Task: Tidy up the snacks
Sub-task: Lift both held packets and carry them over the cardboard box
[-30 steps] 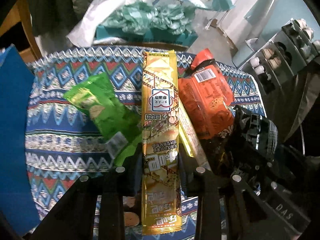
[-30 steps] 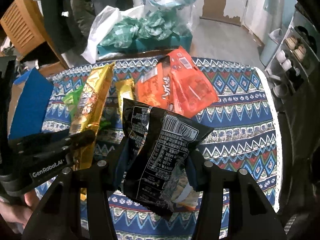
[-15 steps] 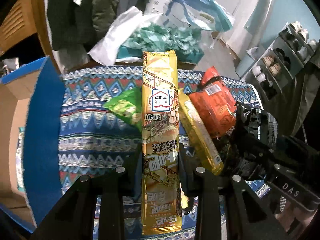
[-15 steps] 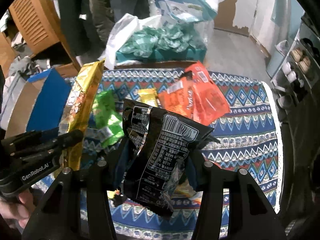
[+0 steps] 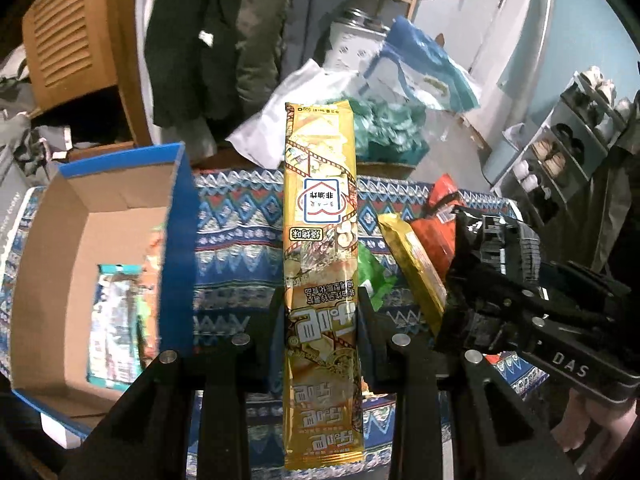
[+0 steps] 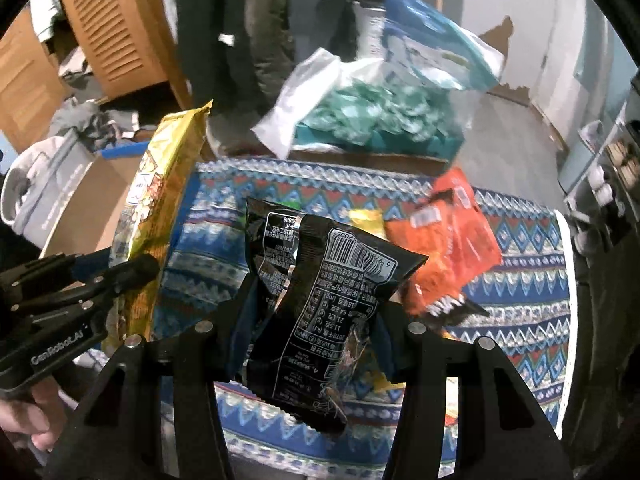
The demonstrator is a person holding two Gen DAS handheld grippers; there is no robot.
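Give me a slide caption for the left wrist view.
Left gripper holds a long gold snack packet above the patterned tablecloth, beside an open cardboard box.

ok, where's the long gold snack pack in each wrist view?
Left wrist: the long gold snack pack runs up the centre of the frame, clamped between the left gripper fingers.
Right wrist: same pack at the left edge, seen edge-on and tilted, above the left gripper's black body.
Shared landmark: the blue-edged cardboard box, just left of the pack in both views.
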